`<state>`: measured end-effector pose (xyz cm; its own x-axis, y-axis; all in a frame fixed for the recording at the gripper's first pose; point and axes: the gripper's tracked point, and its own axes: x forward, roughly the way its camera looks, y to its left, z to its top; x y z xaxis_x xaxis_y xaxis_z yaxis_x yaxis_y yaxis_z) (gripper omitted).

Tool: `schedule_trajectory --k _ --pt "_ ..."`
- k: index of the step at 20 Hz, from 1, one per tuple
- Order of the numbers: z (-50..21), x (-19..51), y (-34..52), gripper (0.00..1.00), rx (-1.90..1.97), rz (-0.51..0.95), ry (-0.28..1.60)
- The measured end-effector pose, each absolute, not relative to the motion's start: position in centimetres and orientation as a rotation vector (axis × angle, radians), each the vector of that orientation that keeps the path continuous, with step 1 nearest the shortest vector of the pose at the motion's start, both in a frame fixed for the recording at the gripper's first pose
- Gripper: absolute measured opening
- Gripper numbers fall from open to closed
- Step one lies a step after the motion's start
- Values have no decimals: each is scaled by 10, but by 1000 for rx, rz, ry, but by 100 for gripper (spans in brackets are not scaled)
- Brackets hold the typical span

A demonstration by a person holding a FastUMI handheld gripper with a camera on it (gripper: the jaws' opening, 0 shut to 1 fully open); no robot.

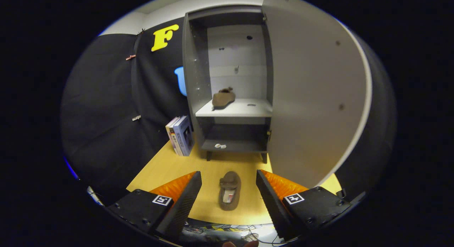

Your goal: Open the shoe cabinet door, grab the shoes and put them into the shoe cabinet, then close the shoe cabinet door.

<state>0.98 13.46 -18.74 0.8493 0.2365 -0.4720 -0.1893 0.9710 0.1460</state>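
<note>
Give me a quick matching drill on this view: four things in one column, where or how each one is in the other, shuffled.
Things:
1. shoe on the shelf
2. shoe on the table
3. cabinet door
4. books

Places or states:
A. swung open
B. standing left of the cabinet
C. inside the cabinet
D. between the fingers of the open gripper

Pairs: 1-C, 2-D, 3-A, 4-B

Recording booth: black cloth wall (106, 108), cabinet (230, 112) on tabletop (170, 169).
</note>
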Motion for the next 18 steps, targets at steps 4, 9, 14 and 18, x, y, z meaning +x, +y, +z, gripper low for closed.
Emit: schedule_trajectory --k 4,9,14,18 --pt "-264 27 166 99 118 252 647" --pt "-353 50 191 98 138 237 773" --pt "-435 70 210 95 187 209 886" --pt "-485 98 205 86 160 124 875"
